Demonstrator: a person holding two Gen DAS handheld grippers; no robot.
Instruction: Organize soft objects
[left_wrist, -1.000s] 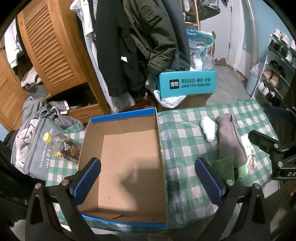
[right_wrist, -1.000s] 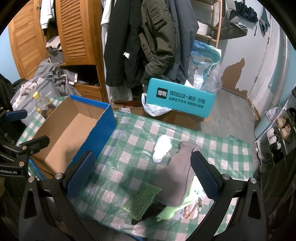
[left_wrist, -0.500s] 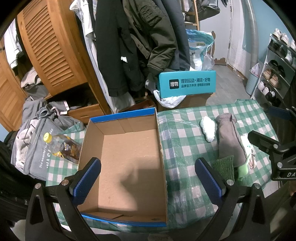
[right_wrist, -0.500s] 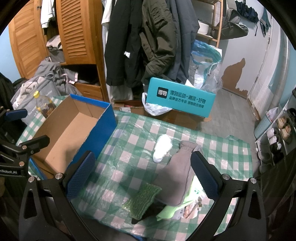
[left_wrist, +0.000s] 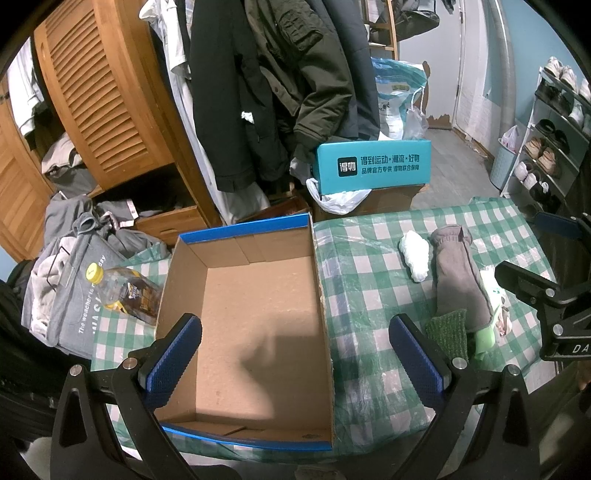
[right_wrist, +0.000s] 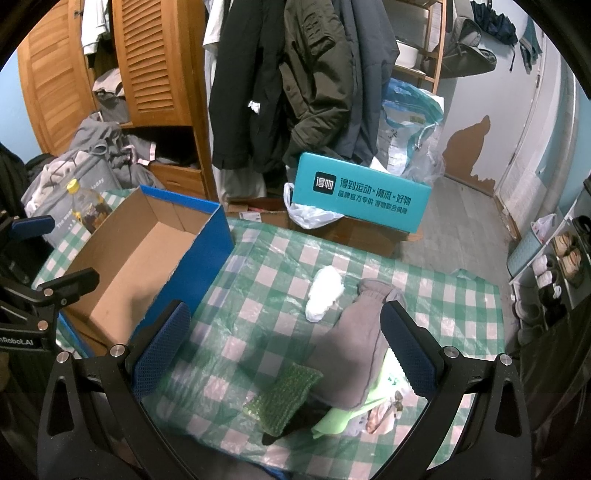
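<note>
Green-and-white checked plastic tablecloth (right_wrist: 258, 266) covers our table, with hanging coats (right_wrist: 295, 74) and a louvred wooden wardrobe (left_wrist: 92, 92) behind. Our left gripper (left_wrist: 295, 354) hangs spread wide over the cardboard shoebox (left_wrist: 255, 295); our right gripper (right_wrist: 284, 350) gapes wide above a grey sock (right_wrist: 354, 347), green scouring pad (right_wrist: 284, 395) and white wad (right_wrist: 325, 291). A teal box (right_wrist: 362, 195) stands beyond.

Both grippers, left gripper (left_wrist: 294, 345) and right gripper (right_wrist: 284, 336), have black angular frames with silver screws; their fingers (left_wrist: 173, 354) carry ribbed blue pads, and white lettering marks each body.
</note>
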